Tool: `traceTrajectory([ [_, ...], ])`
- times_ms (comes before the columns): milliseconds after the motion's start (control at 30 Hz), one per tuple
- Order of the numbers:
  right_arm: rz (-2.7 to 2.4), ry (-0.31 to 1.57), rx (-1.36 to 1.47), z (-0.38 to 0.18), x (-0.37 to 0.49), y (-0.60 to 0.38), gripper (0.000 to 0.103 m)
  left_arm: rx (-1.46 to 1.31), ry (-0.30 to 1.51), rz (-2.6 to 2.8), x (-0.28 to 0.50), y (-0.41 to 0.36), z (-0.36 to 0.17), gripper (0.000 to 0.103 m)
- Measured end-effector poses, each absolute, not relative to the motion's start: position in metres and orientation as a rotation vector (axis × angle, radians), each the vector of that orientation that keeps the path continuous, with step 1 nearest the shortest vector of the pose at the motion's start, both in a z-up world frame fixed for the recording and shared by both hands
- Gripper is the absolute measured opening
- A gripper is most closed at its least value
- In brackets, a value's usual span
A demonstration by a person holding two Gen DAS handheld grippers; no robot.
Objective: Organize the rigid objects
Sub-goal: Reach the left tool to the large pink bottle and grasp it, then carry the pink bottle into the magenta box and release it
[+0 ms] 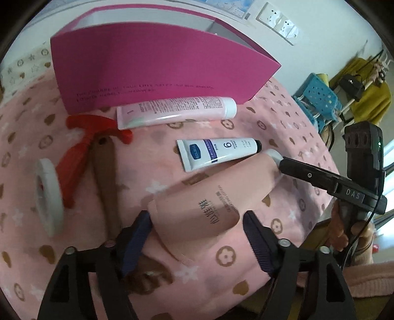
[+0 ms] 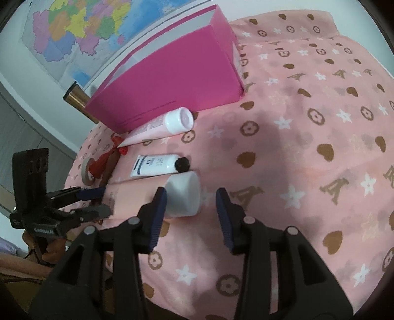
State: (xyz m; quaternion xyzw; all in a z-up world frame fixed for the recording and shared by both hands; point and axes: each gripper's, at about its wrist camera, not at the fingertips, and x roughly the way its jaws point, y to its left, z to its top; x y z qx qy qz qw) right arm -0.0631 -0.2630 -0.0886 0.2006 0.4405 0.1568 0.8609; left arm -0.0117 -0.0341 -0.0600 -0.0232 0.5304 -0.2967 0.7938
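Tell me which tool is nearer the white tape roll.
Left. The left tool straddles the peach tube's tail, with the white tape roll just off to its side. The right tool sits at that tube's white cap, farther away.

A lived-in room of a home is indicated. The tabletop is covered by a pink cloth [image 2: 307,103] printed with hearts and flowers, a coloured map [image 2: 78,32] is pinned to the wall, white wall sockets [image 1: 278,22] are fitted, and a blue plastic stool [image 1: 320,98] is seen near yellow fabric [image 1: 369,98].
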Motion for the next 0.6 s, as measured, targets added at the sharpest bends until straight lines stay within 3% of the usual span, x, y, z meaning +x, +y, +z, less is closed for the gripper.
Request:
traceTrajectory([
  [333,0.345,0.903,0.356,-0.078,-0.064,-0.249,0.047,-0.093,1.116,-0.627,-0.009,-0.04,-0.052,0.079],
  [600,0.351,0.822,0.347,-0.046,-0.063,-0.254,0.047,-0.074,0.977,-0.624,-0.001,-0.042,-0.005,0.079],
])
